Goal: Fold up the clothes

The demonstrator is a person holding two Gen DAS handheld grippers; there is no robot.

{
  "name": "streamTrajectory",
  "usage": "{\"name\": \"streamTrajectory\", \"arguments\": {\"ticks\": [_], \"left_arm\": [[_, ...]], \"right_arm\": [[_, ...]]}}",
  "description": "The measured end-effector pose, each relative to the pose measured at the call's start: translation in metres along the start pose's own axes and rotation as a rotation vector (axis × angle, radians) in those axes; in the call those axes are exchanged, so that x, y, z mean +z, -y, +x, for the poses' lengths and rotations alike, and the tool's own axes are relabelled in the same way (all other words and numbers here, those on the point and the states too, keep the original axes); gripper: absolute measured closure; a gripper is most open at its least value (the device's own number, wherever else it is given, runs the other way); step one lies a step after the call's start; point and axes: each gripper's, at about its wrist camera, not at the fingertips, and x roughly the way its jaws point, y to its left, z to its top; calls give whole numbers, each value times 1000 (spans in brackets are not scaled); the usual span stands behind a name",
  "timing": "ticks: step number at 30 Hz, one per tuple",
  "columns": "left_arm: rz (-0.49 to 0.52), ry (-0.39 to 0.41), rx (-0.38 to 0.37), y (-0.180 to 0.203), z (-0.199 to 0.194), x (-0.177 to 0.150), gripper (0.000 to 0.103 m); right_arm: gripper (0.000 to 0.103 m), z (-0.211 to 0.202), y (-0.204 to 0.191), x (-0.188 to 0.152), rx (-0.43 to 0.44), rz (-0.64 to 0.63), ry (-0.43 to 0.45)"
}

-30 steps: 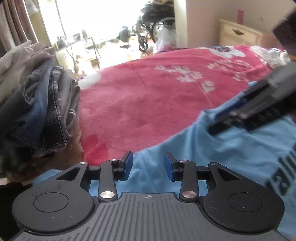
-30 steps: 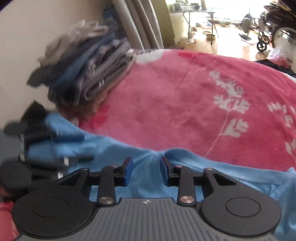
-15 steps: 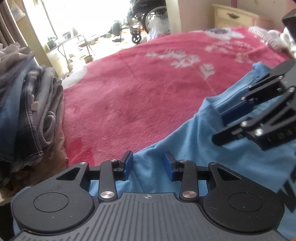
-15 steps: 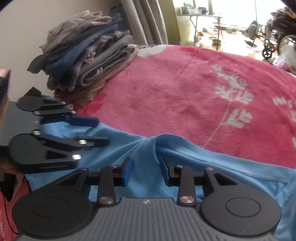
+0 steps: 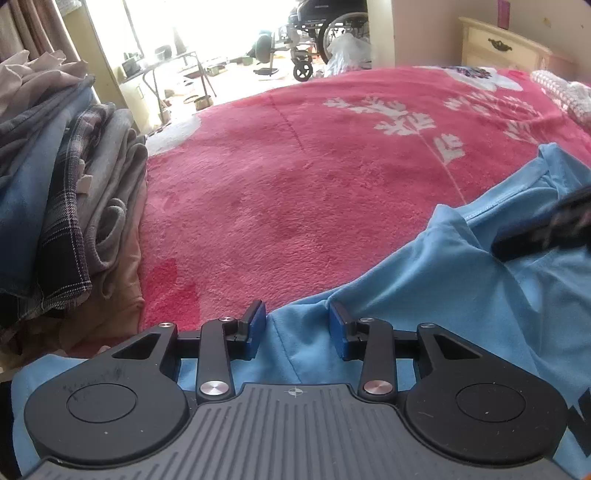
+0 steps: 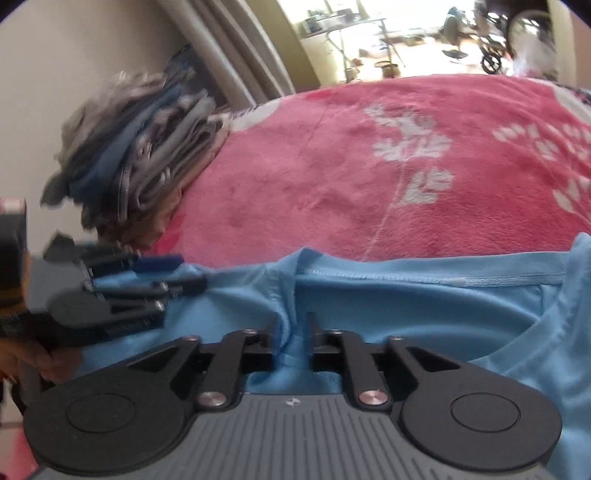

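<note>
Right-wrist view is motion-blurred, so the stack of folded clothes (image 6: 140,162) and the left gripper (image 6: 173,273) at its left edge are smeared. In the left-wrist view the right gripper (image 5: 546,229) is only a dark blur cut off at the right edge. A dark print on the light blue T-shirt (image 5: 424,295) is cropped at the lower right, unreadable.

The T-shirt lies on the bed over a pink blanket (image 5: 314,166) (white leaf pattern). Left gripper jaws stand apart, blue pads either side of the shirt's edge, cloth under and between them, not pinched. Right gripper (image 6: 291,339) jaws are nearly together, clamped on a bunched ridge of the T-shirt that rises between them; the hemmed edge runs just ahead, and the neckline curves at the lower right.

Folded stack sits on the bed's left side by a wall and curtain (image 6: 229,59). Beyond the bed: a bright doorway, a small folding table (image 5: 173,70), a wheelchair (image 5: 325,33), a cream dresser (image 5: 502,48) at the far right.
</note>
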Motion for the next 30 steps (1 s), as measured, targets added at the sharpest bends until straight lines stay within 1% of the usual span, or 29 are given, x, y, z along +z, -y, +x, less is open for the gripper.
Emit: {"name": "streamTrajectory", "arguments": {"ticks": [1, 2, 4, 5, 6, 7, 10, 12, 13, 16, 19, 22, 25, 30], "left_arm": [[-3, 1, 0, -1, 0, 0, 65], [-6, 2, 0, -1, 0, 0, 65], [-9, 3, 5, -2, -1, -1, 65], [-10, 5, 8, -3, -2, -1, 65], [-9, 7, 9, -4, -3, -1, 65], [-7, 10, 10, -5, -5, -1, 65], [11, 24, 4, -6, -9, -2, 65], [23, 27, 0, -6, -8, -2, 65], [25, 25, -1, -6, -8, -2, 65], [25, 23, -8, -6, -5, -2, 65], [32, 21, -11, -7, -4, -3, 65], [36, 20, -14, -7, -3, -3, 65], [35, 17, -17, -7, -3, -3, 65], [34, 10, -10, -8, -1, -5, 65]], "right_arm": [[75, -6, 0, 3, 9, 8, 28], [69, -8, 0, 8, 4, 6, 42], [64, -10, 3, 17, -13, 21, 48], [64, -8, 7, 23, -20, 46, 40], [64, -7, 10, 28, -46, 65, 34], [64, -6, 11, 33, -78, 54, 35], [64, -1, 7, 46, -140, -102, 17], [63, 12, 4, 53, -162, -219, -42], [62, 21, 3, 55, -159, -282, -85], [61, 40, -5, 61, -123, -420, -167], [60, 53, -13, 61, -105, -532, -210], [60, 62, -14, 63, -68, -575, -249], [57, 65, -17, 62, -43, -610, -267], [54, 66, -18, 62, -2, -665, -291]]}}
